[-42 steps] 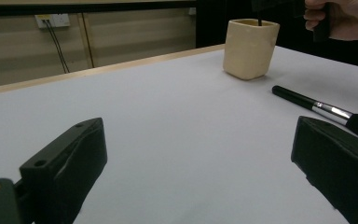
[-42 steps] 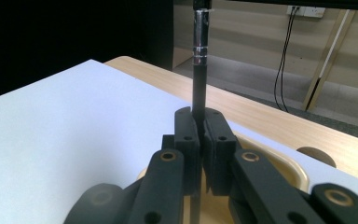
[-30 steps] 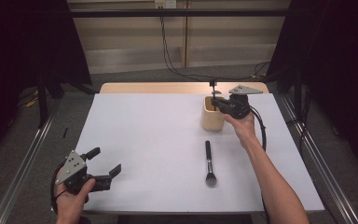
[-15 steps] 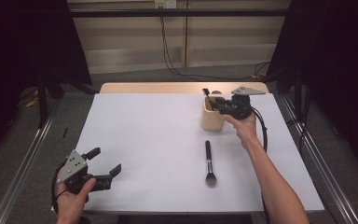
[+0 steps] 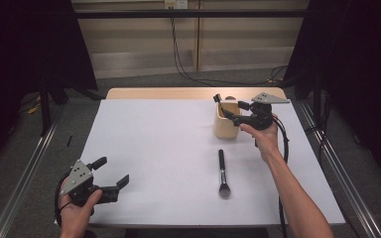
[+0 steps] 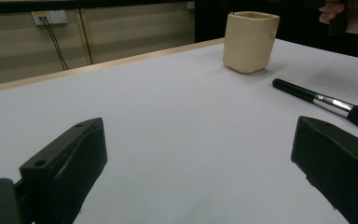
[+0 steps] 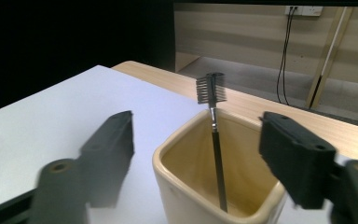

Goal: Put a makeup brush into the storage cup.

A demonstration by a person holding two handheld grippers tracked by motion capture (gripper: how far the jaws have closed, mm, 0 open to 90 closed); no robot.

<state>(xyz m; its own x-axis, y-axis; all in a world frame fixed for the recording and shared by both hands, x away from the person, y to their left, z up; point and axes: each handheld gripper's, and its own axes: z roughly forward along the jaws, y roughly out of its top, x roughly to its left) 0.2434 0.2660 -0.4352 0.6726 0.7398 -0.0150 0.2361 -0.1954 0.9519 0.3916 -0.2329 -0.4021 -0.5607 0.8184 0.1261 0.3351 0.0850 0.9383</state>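
We are holding our right gripper, jaws just opened and empty, over the cup where the comb now stands, while the brush is lying lengthwise just below, far from the open left gripper.

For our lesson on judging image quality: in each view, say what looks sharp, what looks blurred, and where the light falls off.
High view: evenly lit white table, dark surroundings. Left gripper view: cup and makeup brush sharp, near jaws soft. Right gripper view: comb brush in the cup crisp, one jaw of the right gripper smeared by motion as the jaws have just been opening.
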